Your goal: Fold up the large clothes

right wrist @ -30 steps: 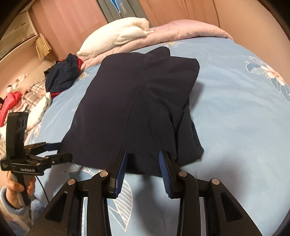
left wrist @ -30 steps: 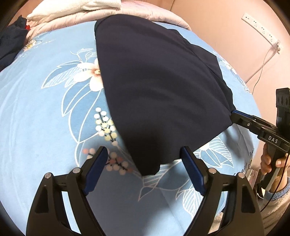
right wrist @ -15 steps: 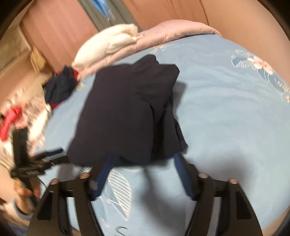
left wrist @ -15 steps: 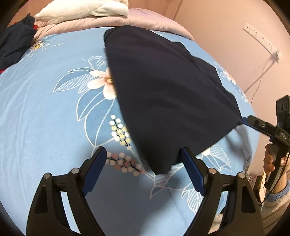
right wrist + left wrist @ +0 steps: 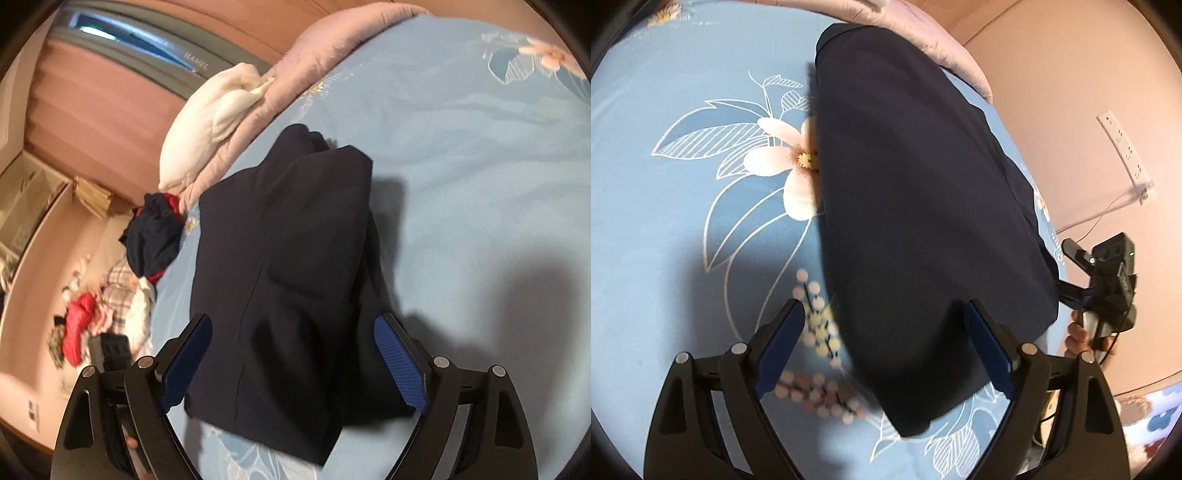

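Observation:
A dark navy garment (image 5: 916, 206) lies folded lengthwise on the blue floral bedsheet (image 5: 665, 240). My left gripper (image 5: 884, 308) hovers over its near left corner. Its jaws stand wide and are still opening, and the blue pads (image 5: 779, 343) do not press the cloth. In the right wrist view the same garment (image 5: 288, 240) runs away from my right gripper (image 5: 294, 320). That gripper's jaws are opening, with the near hem lying between the fingers and untouched by them. The left wrist view shows the right gripper (image 5: 1066, 269) at the garment's right edge, with a hand (image 5: 1078, 336) on its grip.
A white pillow (image 5: 207, 129) and a pink quilt (image 5: 332, 48) lie at the head of the bed. A dark and red clothes pile (image 5: 155, 236) sits on the bed's left edge, with more clothes (image 5: 77, 328) beyond it. A power strip (image 5: 1123, 147) hangs on the right wall.
The right gripper's jaws went from narrow at the hem to wide, letting the cloth go. Both grippers rolled and moved forward over the garment's near end. The left stayed wide.

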A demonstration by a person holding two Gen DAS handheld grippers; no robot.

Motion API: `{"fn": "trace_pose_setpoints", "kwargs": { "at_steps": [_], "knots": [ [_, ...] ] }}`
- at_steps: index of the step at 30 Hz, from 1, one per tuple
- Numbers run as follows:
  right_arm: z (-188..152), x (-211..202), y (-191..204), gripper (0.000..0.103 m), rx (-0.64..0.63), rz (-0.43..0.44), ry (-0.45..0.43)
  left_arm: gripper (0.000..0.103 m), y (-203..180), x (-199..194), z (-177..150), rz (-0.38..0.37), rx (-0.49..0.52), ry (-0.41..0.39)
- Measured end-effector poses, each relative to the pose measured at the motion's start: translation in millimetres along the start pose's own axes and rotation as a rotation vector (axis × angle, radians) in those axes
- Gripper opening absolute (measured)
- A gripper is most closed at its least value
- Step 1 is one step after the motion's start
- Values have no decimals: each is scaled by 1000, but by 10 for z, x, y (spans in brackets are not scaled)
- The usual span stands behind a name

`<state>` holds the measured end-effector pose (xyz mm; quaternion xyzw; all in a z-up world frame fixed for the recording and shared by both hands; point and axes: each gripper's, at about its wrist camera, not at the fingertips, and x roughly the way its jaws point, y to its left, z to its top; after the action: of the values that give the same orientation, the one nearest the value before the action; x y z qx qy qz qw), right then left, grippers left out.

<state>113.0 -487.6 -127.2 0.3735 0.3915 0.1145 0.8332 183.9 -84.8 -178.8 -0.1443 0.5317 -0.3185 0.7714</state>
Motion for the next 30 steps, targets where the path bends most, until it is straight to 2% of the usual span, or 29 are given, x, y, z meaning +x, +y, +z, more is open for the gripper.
{"fn": "trace_pose_setpoints", "kwargs": {
  "at_steps": [2, 5, 9, 13, 16, 19, 23, 30],
  "knots": [
    [28, 37, -45, 90, 13, 5, 14, 88, 24, 50, 49, -21, -15, 12],
    [75, 99, -103, 90, 14, -7, 33, 88, 106, 145, 160, -95, -67, 34],
    [155, 175, -177, 90, 27, 10, 57, 89, 151, 222, 285, -153, -100, 32],
    [252, 266, -226, 91, 33, 42, 90, 97, 209, 278, 369, -218, -140, 38],
    [329, 352, -253, 93, 35, 42, 128, 98, 186, 303, 419, -220, -132, 46],
    [387, 424, -232, 100, 33, 58, 175, 100, 165, 336, 459, -221, -104, 70],
    [443, 557, -153, 101, -20, 43, 220, 102, 127, 385, 482, -235, -89, 84],
    [450, 736, -36, 101, -104, 77, 261, 102, 90, 429, 459, -233, -77, 96]
  ]
}}
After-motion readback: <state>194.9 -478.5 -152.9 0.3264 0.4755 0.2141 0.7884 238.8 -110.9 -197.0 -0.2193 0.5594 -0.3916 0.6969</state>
